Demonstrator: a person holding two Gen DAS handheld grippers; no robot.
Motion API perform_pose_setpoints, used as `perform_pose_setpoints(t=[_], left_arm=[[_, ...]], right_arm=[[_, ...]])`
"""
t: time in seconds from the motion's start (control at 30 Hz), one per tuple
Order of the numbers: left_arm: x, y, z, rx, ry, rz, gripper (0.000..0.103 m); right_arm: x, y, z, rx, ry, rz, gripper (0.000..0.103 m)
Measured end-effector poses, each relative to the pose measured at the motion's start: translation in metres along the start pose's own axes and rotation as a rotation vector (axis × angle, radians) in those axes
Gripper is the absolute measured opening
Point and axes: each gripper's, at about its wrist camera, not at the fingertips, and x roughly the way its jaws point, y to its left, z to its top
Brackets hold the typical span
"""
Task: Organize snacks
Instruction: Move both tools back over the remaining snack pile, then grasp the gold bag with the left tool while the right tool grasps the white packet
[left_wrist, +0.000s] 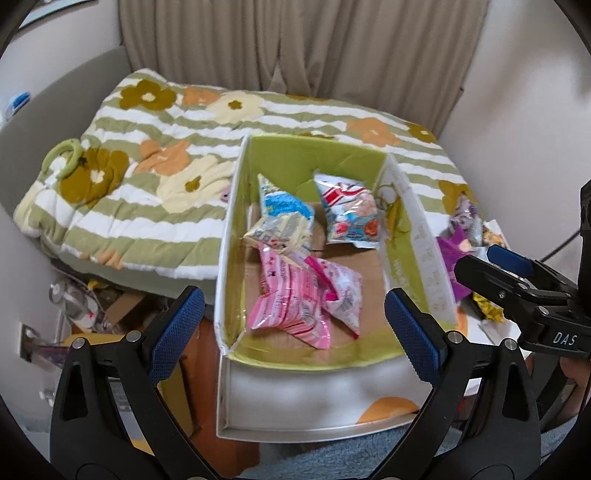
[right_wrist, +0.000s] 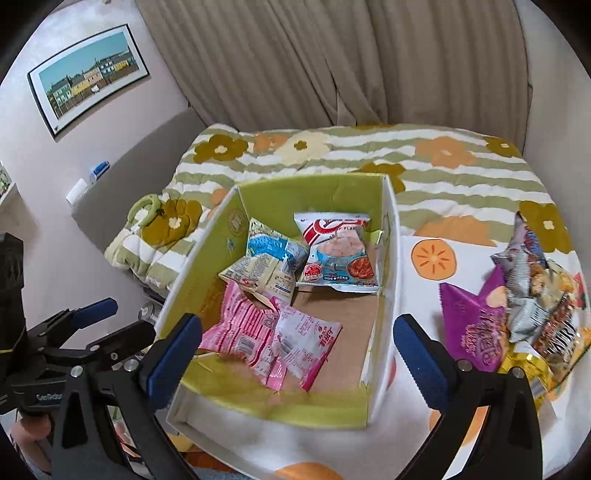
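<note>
An open cardboard box (left_wrist: 236, 206) (right_wrist: 388, 236) with a green lining stands on the bed. Inside lie two pink snack packets (left_wrist: 295, 299) (right_wrist: 269, 336), a blue and cream packet (left_wrist: 284, 218) (right_wrist: 266, 262) and a red and white packet (left_wrist: 351, 214) (right_wrist: 336, 251). A pile of loose packets, with a purple one (right_wrist: 469, 325) (left_wrist: 452, 251) in front, lies to the right of the box. My left gripper (left_wrist: 295, 328) is open and empty above the box's near end. My right gripper (right_wrist: 295, 354) is open and empty above the box. It also shows at the right of the left wrist view (left_wrist: 495, 266).
A floral green-striped quilt (left_wrist: 147, 177) (right_wrist: 443, 155) covers the bed. A green ring (left_wrist: 62, 155) (right_wrist: 144, 208) lies on it at the left. Beige curtains (right_wrist: 332, 62) hang behind. Clutter (left_wrist: 81, 302) sits on the floor left of the bed. A framed picture (right_wrist: 88, 77) hangs on the wall.
</note>
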Motion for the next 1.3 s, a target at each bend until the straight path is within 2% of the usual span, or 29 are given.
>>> perform_pose_setpoints(t=[0.27, 0.47, 0.63, 0.77, 0.97, 1.13, 1.3], left_arm=[[-0.019, -0.045, -0.003, 0.097, -0.047, -0.113, 0.098], [-0.024, -0.099, -0.015, 0.148, -0.048, -0.163, 0.098], [-0.016, -0.149, -0.025, 0.131, -0.028, -0.188, 0.098], [-0.003, -0.192, -0.032, 0.093, 0.02, -0.214, 0.098], [0.026, -0.262, -0.044, 0.101, 0.053, -0.208, 0.098], [0.051, -0.313, -0.051, 0.161, 0.079, -0.217, 0.098], [0.086, -0.36, -0.053, 0.305, 0.136, -0.197, 0.098]], right_arm=[[-0.061, -0.014, -0.023, 0.016, -0.113, -0.149, 0.103], [-0.1, -0.065, -0.047, 0.112, -0.152, -0.209, 0.103], [-0.131, -0.11, -0.064, 0.139, -0.17, -0.228, 0.103], [-0.149, -0.144, -0.074, 0.133, -0.146, -0.22, 0.103], [-0.159, -0.198, -0.092, 0.079, -0.079, -0.21, 0.103], [-0.15, -0.238, -0.11, 0.046, -0.014, -0.192, 0.103], [-0.13, -0.27, -0.125, 0.036, 0.056, -0.172, 0.103]])
